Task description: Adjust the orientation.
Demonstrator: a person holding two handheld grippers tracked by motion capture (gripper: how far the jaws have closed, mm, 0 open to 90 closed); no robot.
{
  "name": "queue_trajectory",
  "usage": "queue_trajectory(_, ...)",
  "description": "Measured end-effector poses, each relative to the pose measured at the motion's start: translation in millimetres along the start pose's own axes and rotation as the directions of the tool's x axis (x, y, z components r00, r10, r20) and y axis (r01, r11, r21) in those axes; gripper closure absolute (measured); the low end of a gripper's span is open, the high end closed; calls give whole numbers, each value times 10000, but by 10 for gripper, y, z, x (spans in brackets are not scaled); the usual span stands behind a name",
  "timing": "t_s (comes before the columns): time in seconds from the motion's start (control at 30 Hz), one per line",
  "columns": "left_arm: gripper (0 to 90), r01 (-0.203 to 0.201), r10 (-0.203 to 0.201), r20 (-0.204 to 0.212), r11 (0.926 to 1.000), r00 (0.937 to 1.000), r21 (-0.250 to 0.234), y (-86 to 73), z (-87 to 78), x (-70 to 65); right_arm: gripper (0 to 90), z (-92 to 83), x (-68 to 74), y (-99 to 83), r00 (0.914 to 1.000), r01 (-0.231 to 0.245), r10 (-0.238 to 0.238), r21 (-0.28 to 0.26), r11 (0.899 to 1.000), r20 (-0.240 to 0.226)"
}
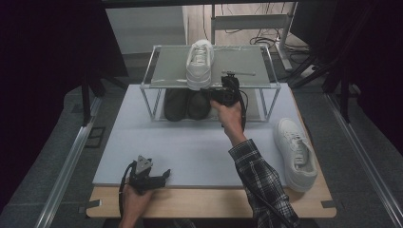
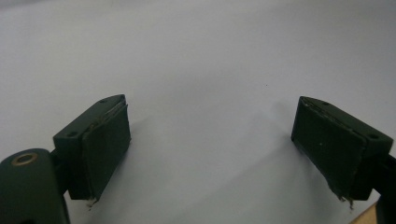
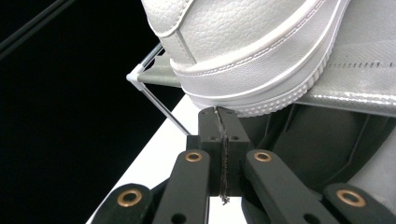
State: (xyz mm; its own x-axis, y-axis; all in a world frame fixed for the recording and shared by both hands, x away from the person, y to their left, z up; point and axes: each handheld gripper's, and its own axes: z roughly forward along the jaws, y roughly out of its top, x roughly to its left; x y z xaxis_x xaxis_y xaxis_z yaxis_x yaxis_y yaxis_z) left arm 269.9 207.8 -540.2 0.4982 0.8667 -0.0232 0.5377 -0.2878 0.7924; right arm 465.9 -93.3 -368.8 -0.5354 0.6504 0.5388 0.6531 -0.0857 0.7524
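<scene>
From above, your right tongs (image 1: 215, 91) sat at the heel of the white shoe (image 1: 199, 64) on the rack's (image 1: 247, 61) top shelf; their own camera showed them pressed together, empty, tips just under the sole. Dark shoes (image 1: 186, 104) filled the lower shelf, and a second white shoe (image 1: 296, 153) lay on the tabletop (image 1: 199, 147). Your left tongs (image 2: 210, 140) stood spread over bare tabletop.
</scene>
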Motion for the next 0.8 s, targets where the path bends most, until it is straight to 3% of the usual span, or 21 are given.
queue_trajectory(0.23,114,-1,1,3,10000,10000,10,0,-1,0,900,57,13,18,10000,-36,36,-62,10000,82)
queue_trajectory(0.33,115,2,-2,-1,10000,10000,-4,0,0,-1,900,63,35,23,9975,383,-372,-179,9991,602)
queue_trajectory(0.43,115,2,-2,0,10000,10000,0,0,0,0,900,66,5,25,9991,114,-104,-233,9997,406)
queue_trajectory(0.6,115,-1,1,2,10000,10000,10,0,-1,0,900,57,10,23,9990,175,-169,-147,9997,409)
queue_trajectory(0.7,115,3,-3,2,10000,10000,-1,0,0,0,900,40,7,12,9999,-11,13,-156,9999,127)
queue_trajectory(0.8,115,2,-2,1,10000,10000,-3,0,0,0,900,16,24,-2,9999,111,-110,-122,9999,27)
